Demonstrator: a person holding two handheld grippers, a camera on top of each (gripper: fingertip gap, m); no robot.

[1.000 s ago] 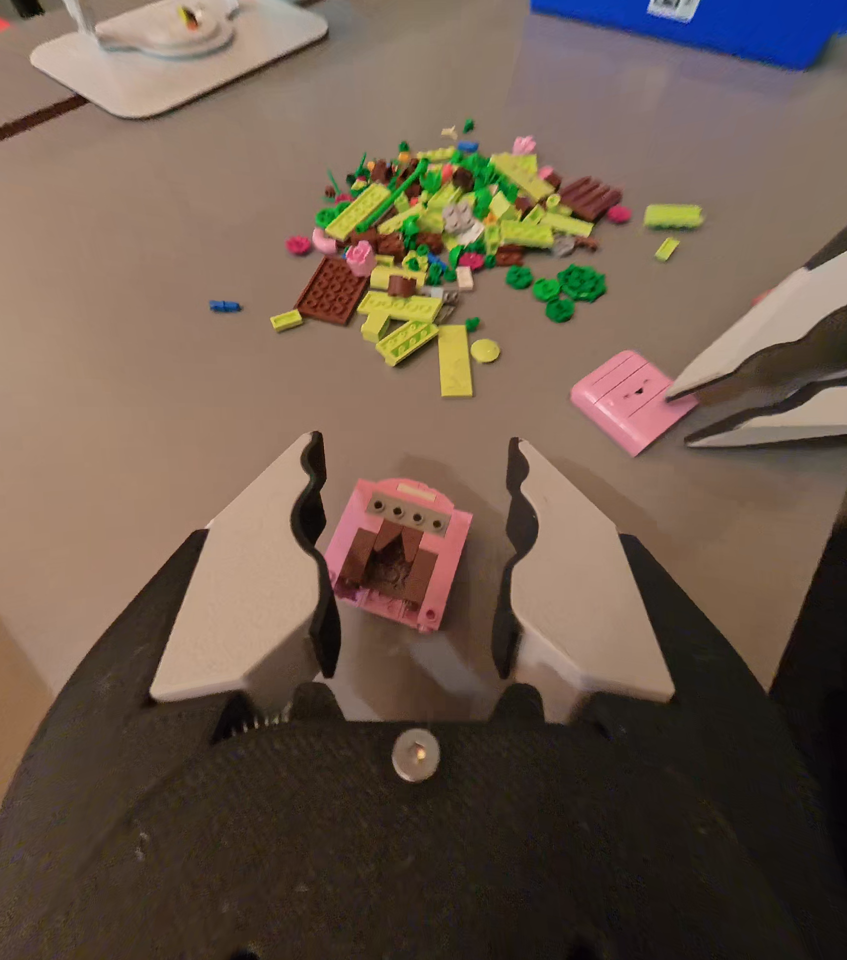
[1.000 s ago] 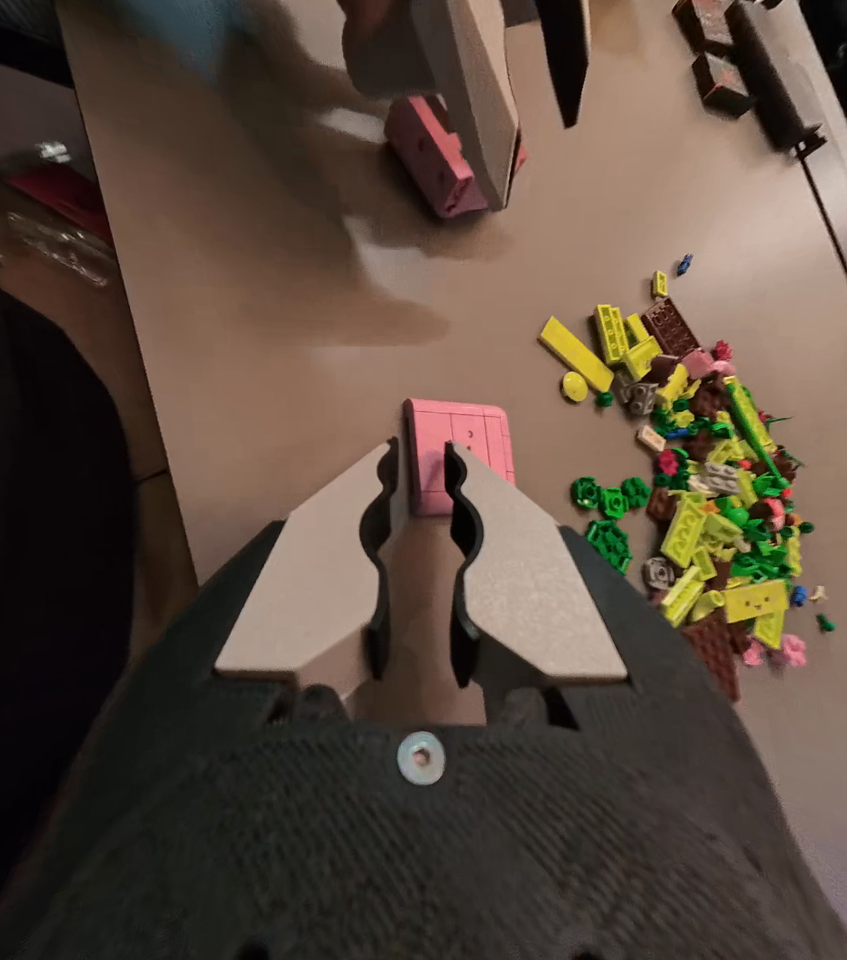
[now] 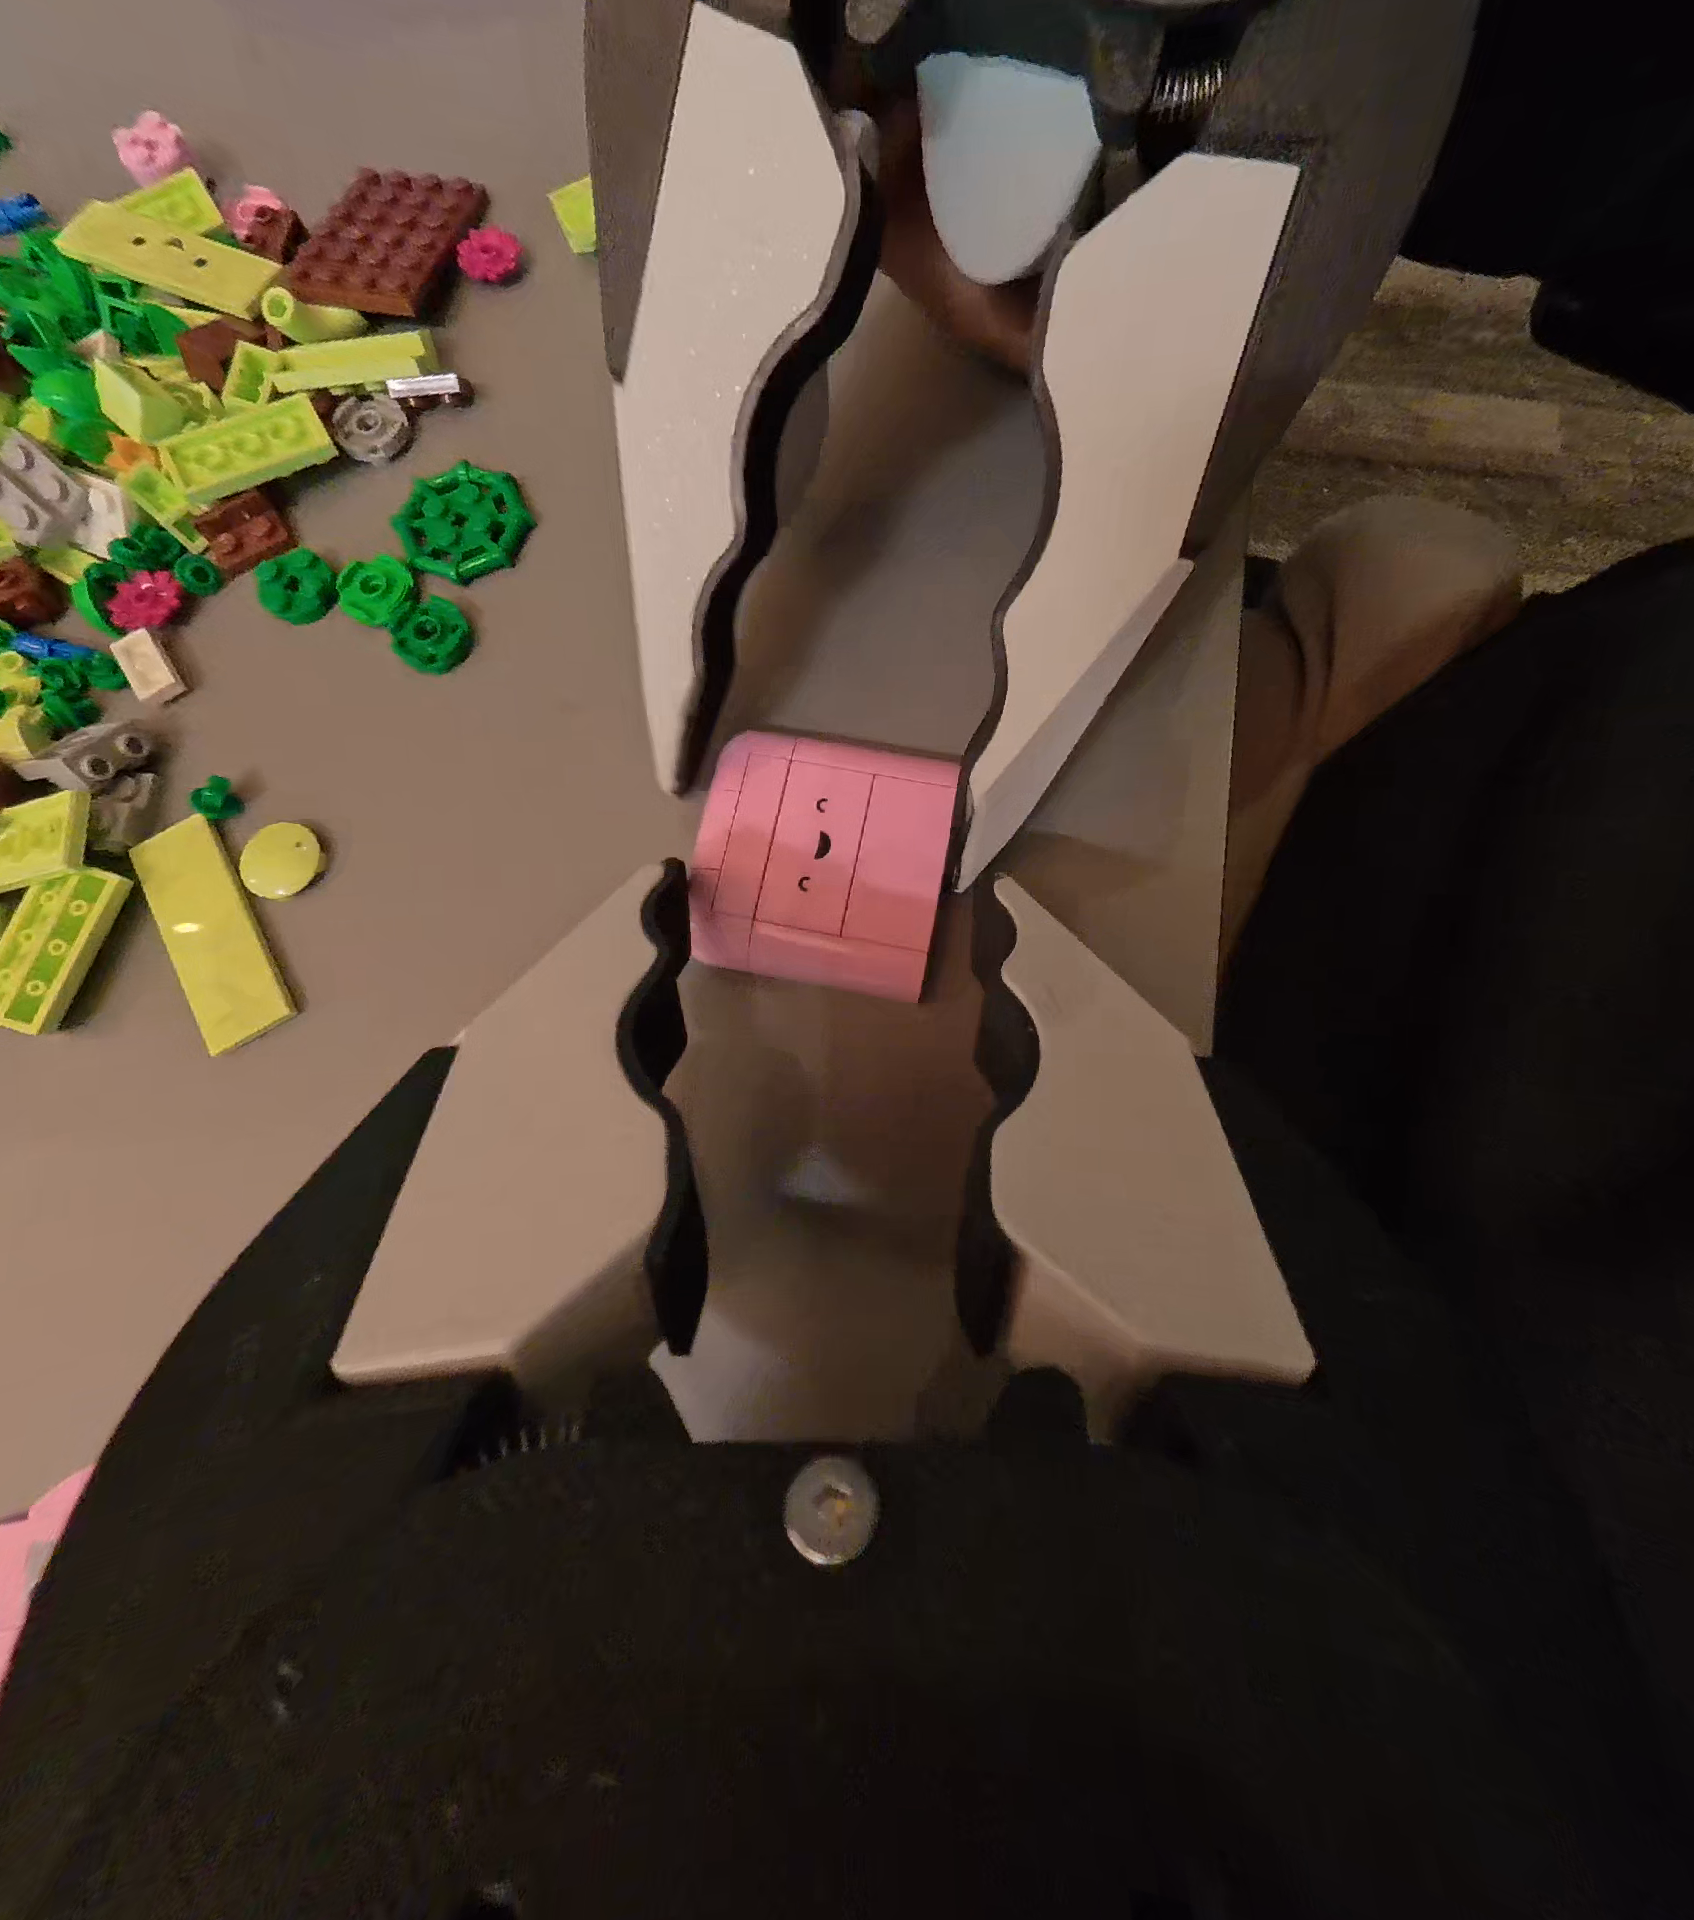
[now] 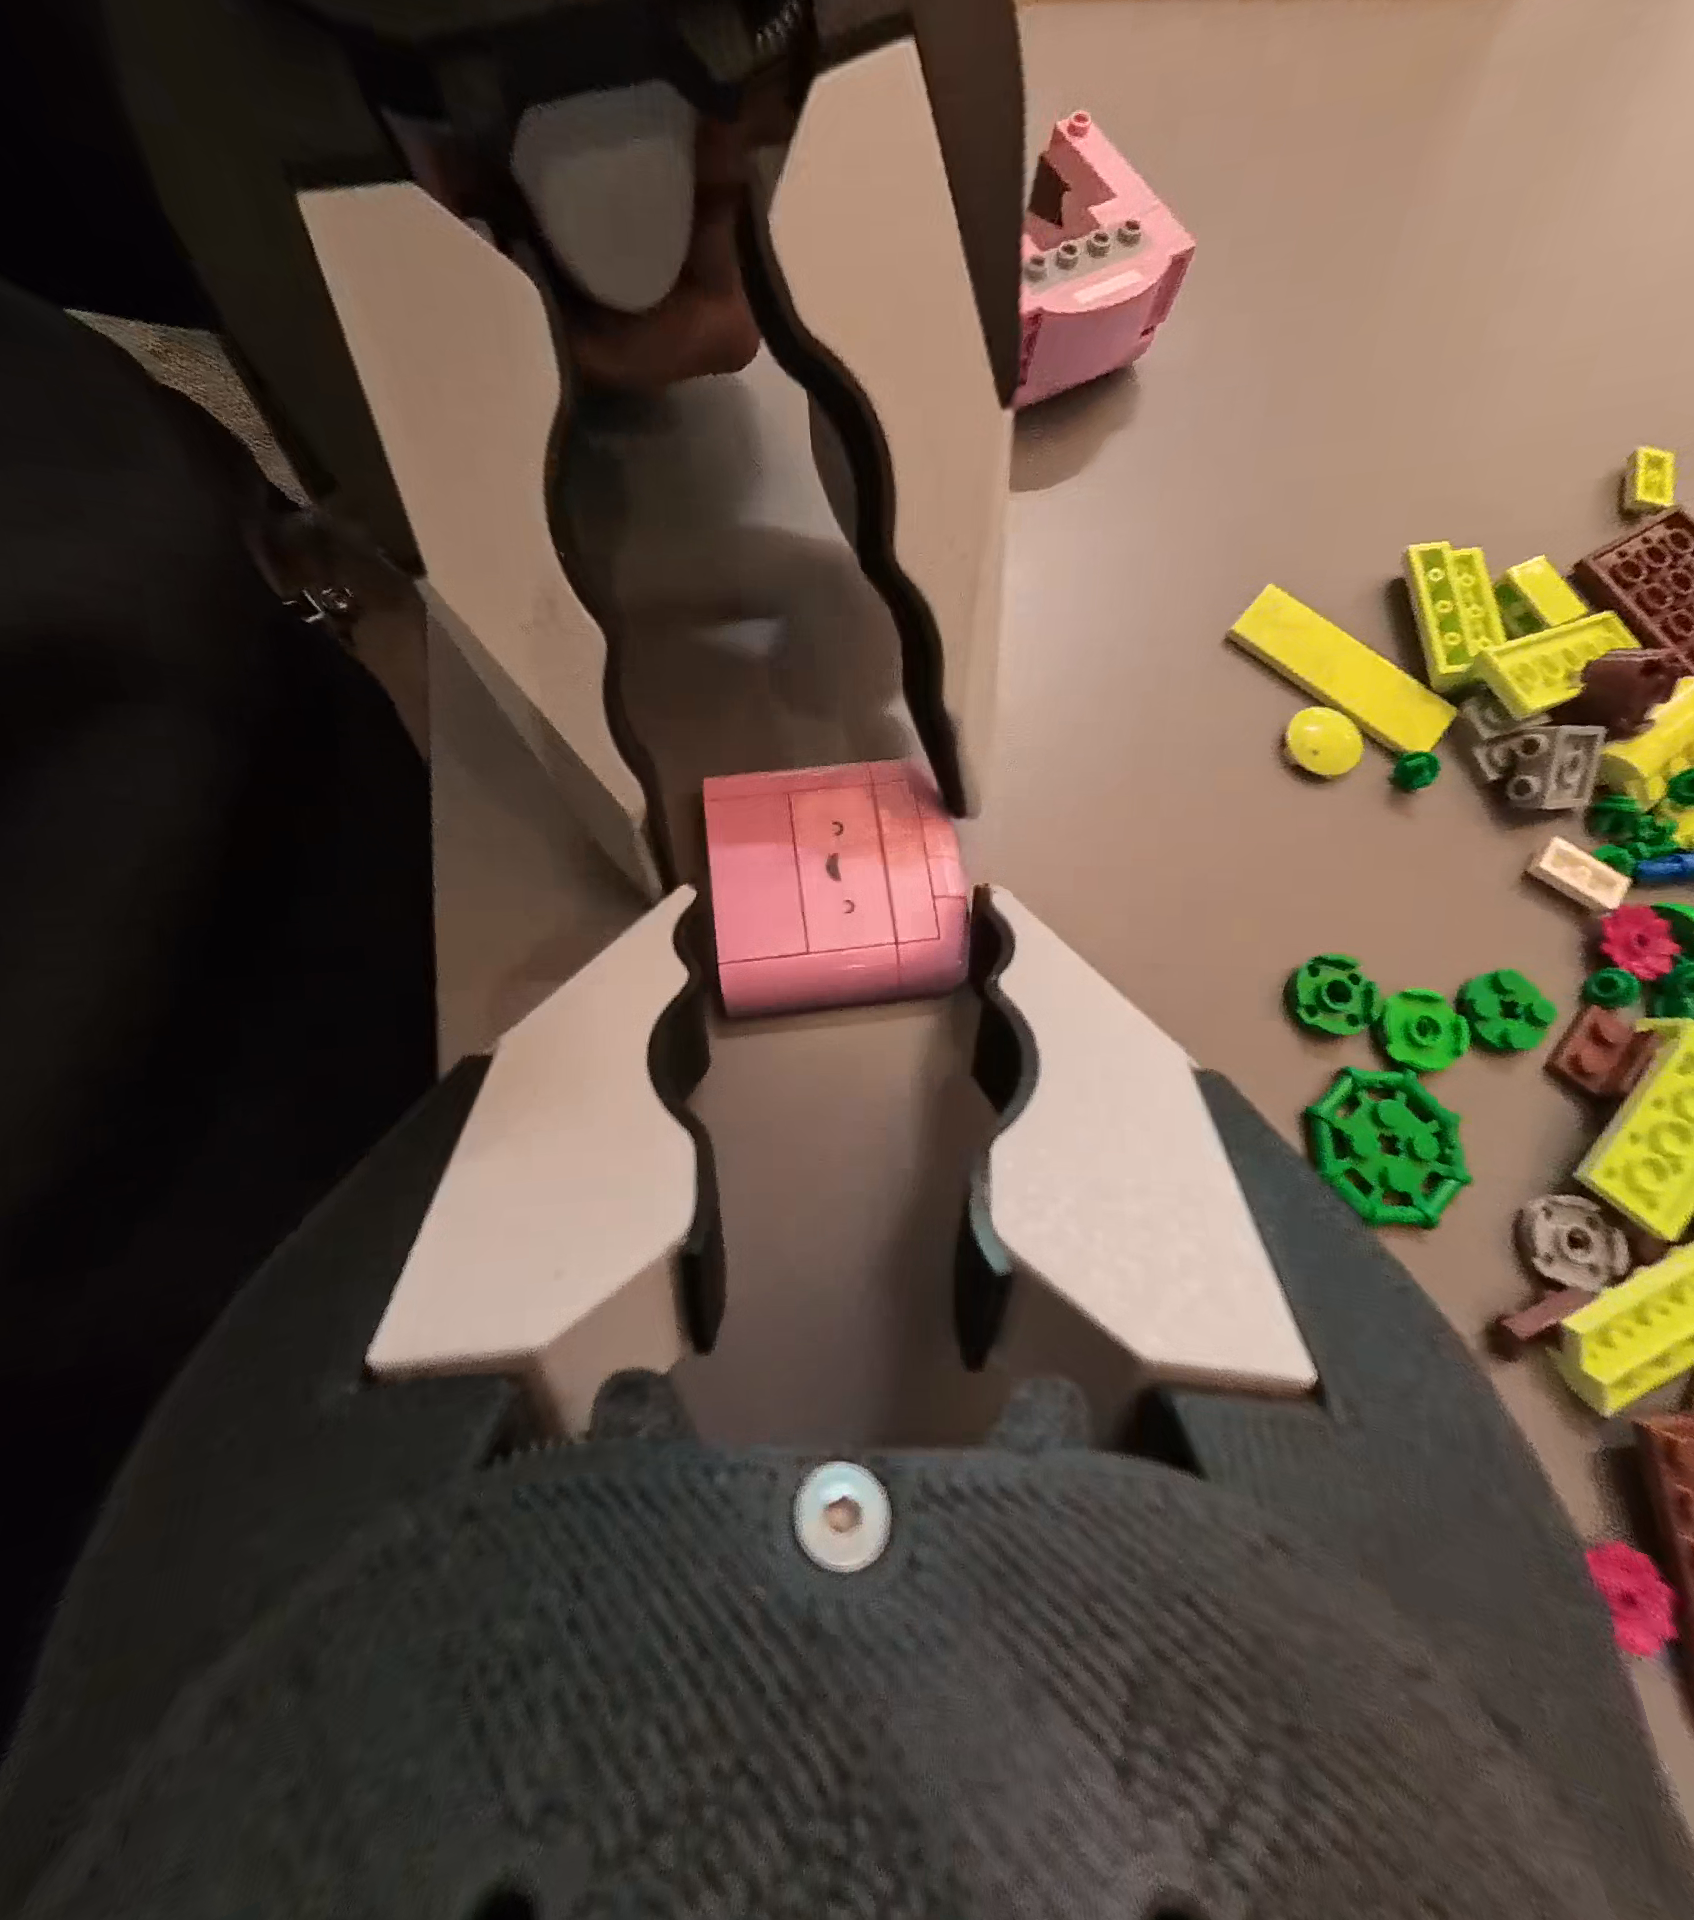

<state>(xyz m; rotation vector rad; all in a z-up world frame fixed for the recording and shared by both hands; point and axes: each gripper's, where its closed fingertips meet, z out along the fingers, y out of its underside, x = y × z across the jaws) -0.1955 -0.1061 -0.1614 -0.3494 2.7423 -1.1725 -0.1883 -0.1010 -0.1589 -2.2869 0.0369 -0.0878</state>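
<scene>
Shifted since a second ago: left gripper [image 3: 832, 899], away from pink open build [image 4: 1103, 281], now tip to tip with right gripper [image 4: 832, 904] at frame centre. Between both: pink curved piece [image 3: 822, 862], long side running left to right over the table [image 3: 458, 1039]. Left fingers spread, gap at piece's right end. Right fingers hugging both ends; pinching or not, cannot tell. Equally near.

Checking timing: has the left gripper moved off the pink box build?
Yes: left gripper moved right, past the brick pile, from pink box build to pink face piece.
</scene>
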